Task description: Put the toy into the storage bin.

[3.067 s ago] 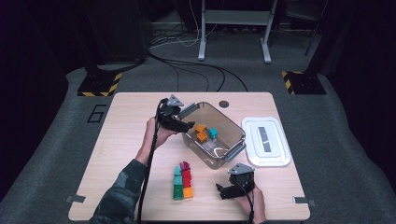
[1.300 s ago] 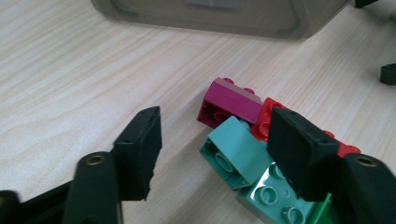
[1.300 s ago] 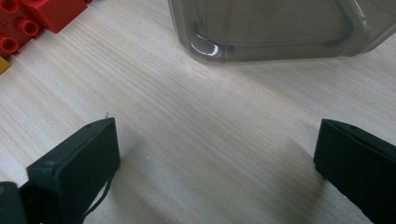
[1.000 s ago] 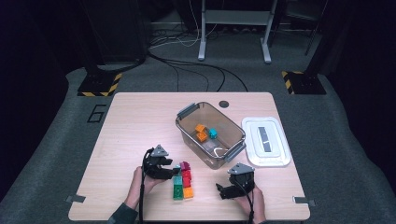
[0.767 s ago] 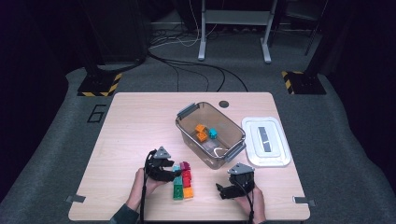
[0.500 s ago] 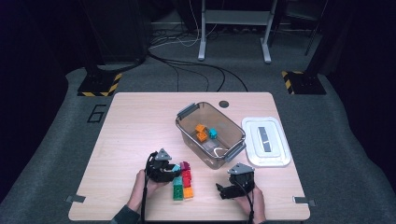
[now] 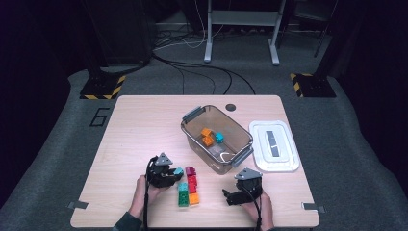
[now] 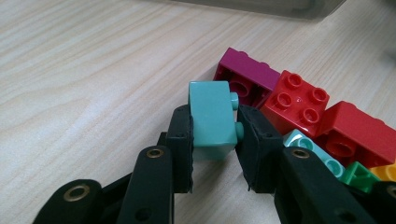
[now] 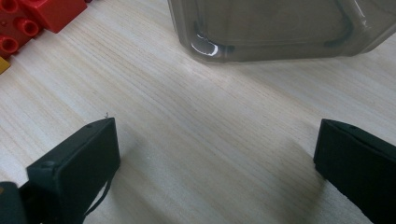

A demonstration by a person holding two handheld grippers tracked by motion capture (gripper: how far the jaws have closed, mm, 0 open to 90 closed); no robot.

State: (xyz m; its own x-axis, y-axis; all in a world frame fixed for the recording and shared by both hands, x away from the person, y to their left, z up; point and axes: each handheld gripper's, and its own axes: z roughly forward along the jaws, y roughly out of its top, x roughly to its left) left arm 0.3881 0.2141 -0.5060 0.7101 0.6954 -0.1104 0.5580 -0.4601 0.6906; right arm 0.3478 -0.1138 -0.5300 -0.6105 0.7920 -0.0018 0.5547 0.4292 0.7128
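Left gripper (image 8: 212,123) of mine has just clenched on the teal brick (image 8: 211,119), pinched across its sides at the left edge of the brick cluster (image 7: 189,185) on the counter (image 7: 139,130), ready to lift toward the bin (image 7: 192,117). Three seconds ago it hovered at that bin. My right gripper (image 9: 217,154) rests agape, unmoved.

- We read one sign: a large dark numeral "6" (image 7: 98,117) on the grey floor (image 7: 57,159), just off the far left corner of the table (image 7: 139,130).
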